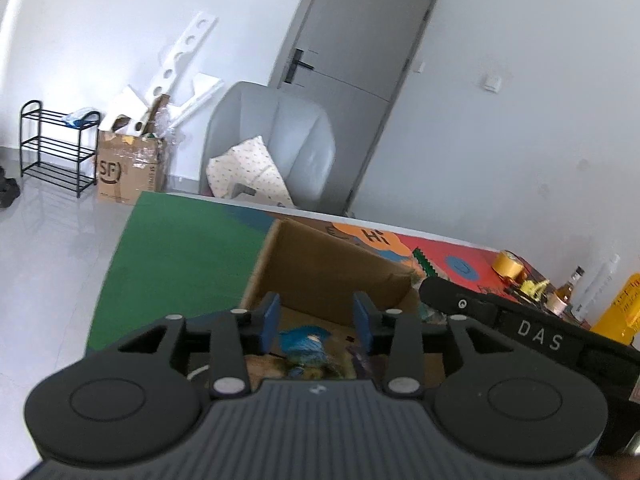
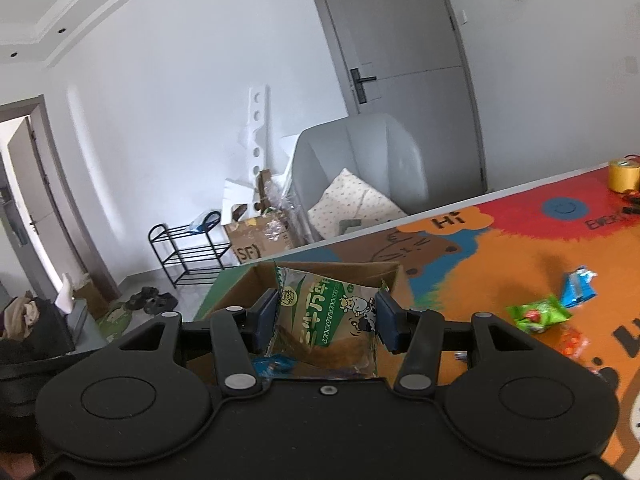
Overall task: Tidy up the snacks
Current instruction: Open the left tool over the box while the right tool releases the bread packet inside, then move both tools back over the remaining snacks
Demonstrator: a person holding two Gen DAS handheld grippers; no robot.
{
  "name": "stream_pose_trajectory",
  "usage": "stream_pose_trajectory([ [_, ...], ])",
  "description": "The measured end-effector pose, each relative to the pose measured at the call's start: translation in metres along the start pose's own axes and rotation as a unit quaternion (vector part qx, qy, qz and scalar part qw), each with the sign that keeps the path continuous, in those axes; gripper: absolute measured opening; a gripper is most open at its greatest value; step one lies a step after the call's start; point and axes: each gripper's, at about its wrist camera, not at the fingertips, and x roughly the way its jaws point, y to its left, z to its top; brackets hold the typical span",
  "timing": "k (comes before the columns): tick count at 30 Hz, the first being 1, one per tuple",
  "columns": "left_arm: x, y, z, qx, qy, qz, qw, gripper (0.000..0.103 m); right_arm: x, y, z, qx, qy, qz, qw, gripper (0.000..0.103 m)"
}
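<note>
Over the cardboard box (image 2: 320,280), the right gripper (image 2: 326,316) clamps a green-and-white snack packet (image 2: 328,312) upright, its long axis vertical; the left gripper (image 1: 316,320), jaws apart and empty, hangs above a blue packet (image 1: 306,342) inside the box.

box (image 1: 320,272): open top, free from above; far wall stands up, blocks level entry from far side
box floor: blue packet (image 1: 304,342) + other wrappers lie there, little bare room
left gripper (image 1: 316,322): over box, jaws apart, nothing btwn
right gripper (image 2: 326,318): at box's near right, pads press a bread pack (image 2: 328,316); both crowd same opening
mat (image 1: 172,264): green part left of box bare, free pass
right of box: green packet (image 2: 540,314), blue wrapper (image 2: 578,286) loose on mat, gaps btwn
far right: tape roll (image 2: 624,174), bottles (image 1: 568,286) cluster at wall, tight
</note>
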Motion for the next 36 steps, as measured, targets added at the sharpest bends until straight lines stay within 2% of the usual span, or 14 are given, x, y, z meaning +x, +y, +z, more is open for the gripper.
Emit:
stream_pose_trajectory([
  [1,-0.001,0.002,0.000,-0.001,-0.001,0.005,1.0000,0.046,0.002,0.001,0.000,0.002,0.001,0.003,1.000,0.050],
  [3,-0.004,0.004,0.000,-0.002,-0.005,0.009,0.9999,0.050,0.005,0.003,0.001,0.004,0.006,0.012,1.000,0.057],
  [5,-0.005,0.004,-0.001,-0.004,-0.006,0.018,0.9998,0.057,0.004,0.001,0.000,0.011,0.005,0.008,1.000,0.072],
  [7,-0.007,0.002,-0.002,-0.001,-0.010,0.028,0.9996,0.070,-0.001,-0.003,-0.001,0.019,0.001,-0.002,1.000,0.082],
  [11,-0.011,-0.003,-0.004,0.006,-0.018,0.036,0.9992,0.081,-0.016,-0.016,-0.003,0.035,-0.009,-0.017,0.999,0.088],
  [18,-0.017,-0.024,-0.014,0.023,-0.018,0.031,0.9991,0.087,-0.040,-0.042,-0.011,0.053,-0.015,-0.050,0.997,0.095],
  [26,-0.027,-0.058,-0.029,0.048,-0.018,0.005,0.9987,0.090,-0.067,-0.072,-0.020,0.072,-0.014,-0.074,0.995,0.095],
  [36,-0.029,-0.099,-0.044,0.065,-0.011,-0.026,0.9975,0.090,-0.089,-0.107,-0.026,0.092,-0.021,-0.085,0.992,0.092],
])
